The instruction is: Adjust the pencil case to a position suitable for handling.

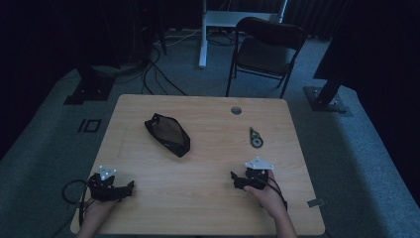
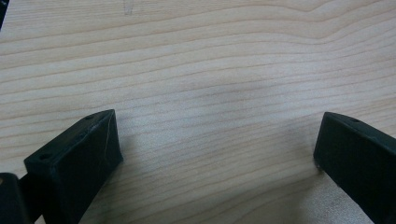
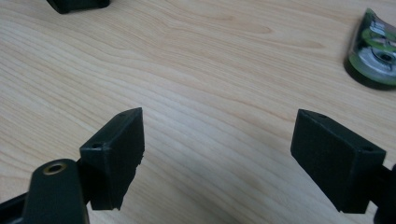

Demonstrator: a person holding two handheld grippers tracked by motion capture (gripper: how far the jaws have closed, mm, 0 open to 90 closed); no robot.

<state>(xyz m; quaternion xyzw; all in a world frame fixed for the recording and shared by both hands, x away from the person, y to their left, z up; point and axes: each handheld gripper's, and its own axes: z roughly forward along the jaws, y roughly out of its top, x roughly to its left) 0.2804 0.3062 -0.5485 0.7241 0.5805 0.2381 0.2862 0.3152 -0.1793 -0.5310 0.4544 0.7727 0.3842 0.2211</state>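
High view: the right gripper (image 1: 236, 179) rests near the table's (image 1: 208, 198) near-right edge, the small green item (image 1: 256, 137) just beyond it, the black pouch (image 1: 167, 134) farther left; a chair (image 1: 265, 49) stands behind. Nothing blocks the way.

Left gripper view: the left gripper (image 2: 217, 140) is released over bare wood.

Right gripper view: jaws spread, empty; reaching forward and right should centre the green item before closing.

light wood table (image 1: 208, 198), black mesh pouch (image 1: 167, 135) lying left of centre, small green-black tape measure (image 1: 256, 138) right, my grippers resting on the near edge
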